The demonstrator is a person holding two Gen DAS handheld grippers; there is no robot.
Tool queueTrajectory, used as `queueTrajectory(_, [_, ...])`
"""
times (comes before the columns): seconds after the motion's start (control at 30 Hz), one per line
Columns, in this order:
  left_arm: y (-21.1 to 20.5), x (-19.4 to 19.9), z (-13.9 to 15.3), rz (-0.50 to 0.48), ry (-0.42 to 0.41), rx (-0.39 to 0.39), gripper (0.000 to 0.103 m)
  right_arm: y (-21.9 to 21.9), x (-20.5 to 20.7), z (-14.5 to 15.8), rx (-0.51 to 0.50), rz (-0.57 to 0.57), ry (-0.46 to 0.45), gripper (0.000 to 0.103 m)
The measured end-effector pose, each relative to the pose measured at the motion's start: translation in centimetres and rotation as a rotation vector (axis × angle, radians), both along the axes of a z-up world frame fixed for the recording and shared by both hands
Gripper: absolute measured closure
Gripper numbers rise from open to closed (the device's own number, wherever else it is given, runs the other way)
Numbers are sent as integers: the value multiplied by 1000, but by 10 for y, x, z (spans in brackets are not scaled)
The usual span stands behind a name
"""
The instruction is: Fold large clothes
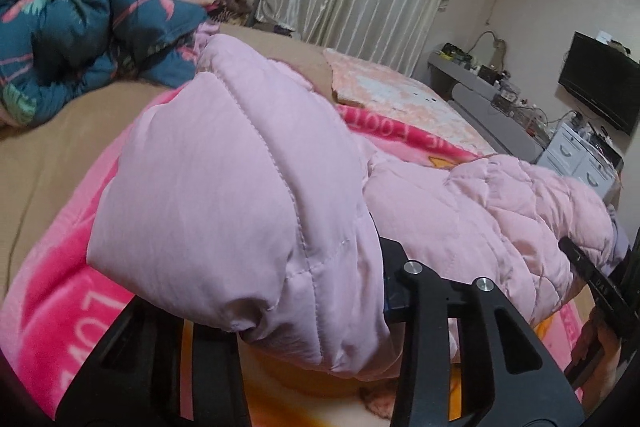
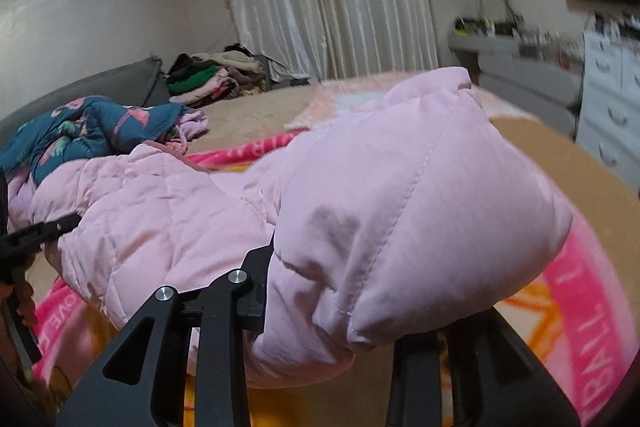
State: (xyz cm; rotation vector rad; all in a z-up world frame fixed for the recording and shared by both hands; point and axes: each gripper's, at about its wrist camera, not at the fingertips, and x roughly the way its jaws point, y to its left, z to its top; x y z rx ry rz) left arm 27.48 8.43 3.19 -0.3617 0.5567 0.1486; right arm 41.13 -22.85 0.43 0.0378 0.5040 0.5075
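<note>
Left wrist view first: we've got a fat fold of the pink coat bunched right over our left tongs, and the padding hides the tips. The fabric hangs from the jaws, so we read them as pinching the coat, though the contact itself is covered. Over on the right wrist view it's the mirror picture: the right tongs carry another puffy pink corner of the coat, lifted off the pink blanket, tips buried again, apparently pressed together on cloth.

So where is the coat? Slung between our two hands, across the near part of the bed, its quilted middle sagging onto the blanket. Its long axis runs left to right, from one pair of tongs to the other. In the left view the right tongs peek in at the far right end of the coat; both hands look equally close to their ends.

Ahead of us lies open blanket, and further back the blue floral quilt on the left. We judge the coming fold wants both ends carried together, level, away from us.
</note>
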Motion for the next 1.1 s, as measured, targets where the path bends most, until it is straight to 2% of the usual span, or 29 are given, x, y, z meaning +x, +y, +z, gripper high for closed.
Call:
queueTrajectory(0.2, [-8,-29,12,-11,-9,18,73,-5,-41,15,-61,34,-58,73])
queueTrajectory(0.4, [-12,-65,12,-11,-7,21,73,-4,-85,26,-95,61,-110,73])
queueTrajectory(0.6, [-19,-104,6,-9,2,35,73,-13,-122,22,-82,64,-112,73])
queueTrajectory(0.73, [-26,-125,-4,-1,24,49,72,-26,-140,8,-53,32,-52,72])
queueTrajectory(0.93, [-22,-141,-37,30,104,5,64,-56,-134,-34,25,-88,180,66])
queueTrajectory(1.03, [-19,-147,-48,49,120,-18,57,-63,-129,-48,67,-131,275,57])
queueTrajectory(1.1, [-19,-152,-52,60,127,-20,50,-67,-129,-53,92,-150,317,45])
